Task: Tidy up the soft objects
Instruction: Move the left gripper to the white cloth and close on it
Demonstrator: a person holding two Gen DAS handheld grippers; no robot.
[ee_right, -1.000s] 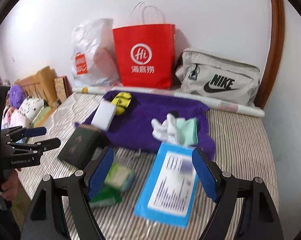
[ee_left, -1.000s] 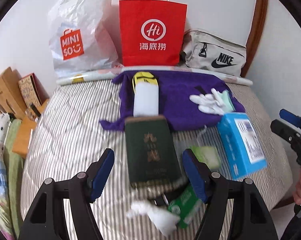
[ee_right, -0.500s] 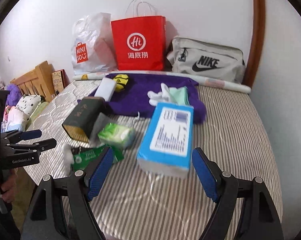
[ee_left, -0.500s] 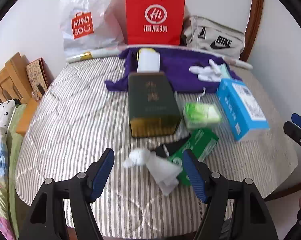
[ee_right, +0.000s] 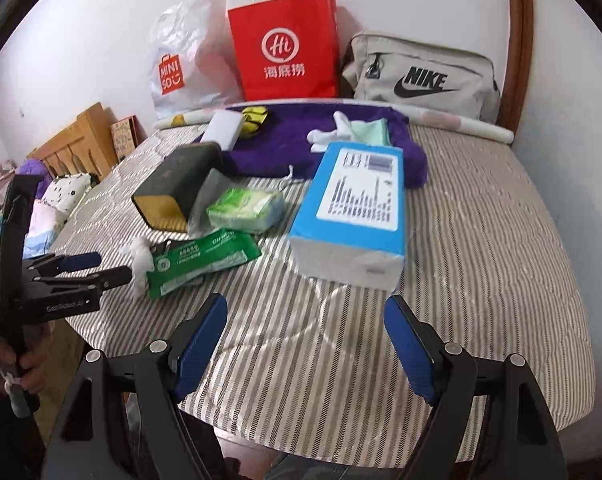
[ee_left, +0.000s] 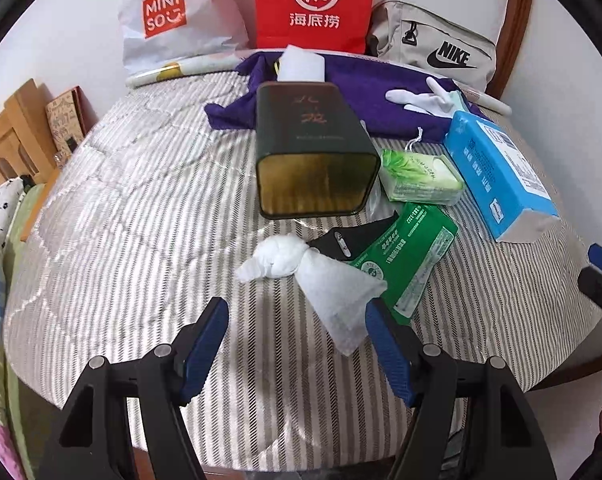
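Left wrist view: the knotted white cloth (ee_left: 301,276) now lies on the striped bed (ee_left: 141,208) just ahead of the left gripper (ee_left: 295,336), its loose tail reaching between the spread, empty jaws. A second ago that camera sat close over the dark green tin (ee_left: 313,148); both grippers have since pulled back and dropped toward the bed's near edge. Nothing on the bed has shifted, so sorting has not begun, and the cloth looks the likely first pick. The right gripper (ee_right: 305,340), also released and empty, faces the blue tissue box (ee_right: 353,208) beside the green wipes pack (ee_right: 201,260).
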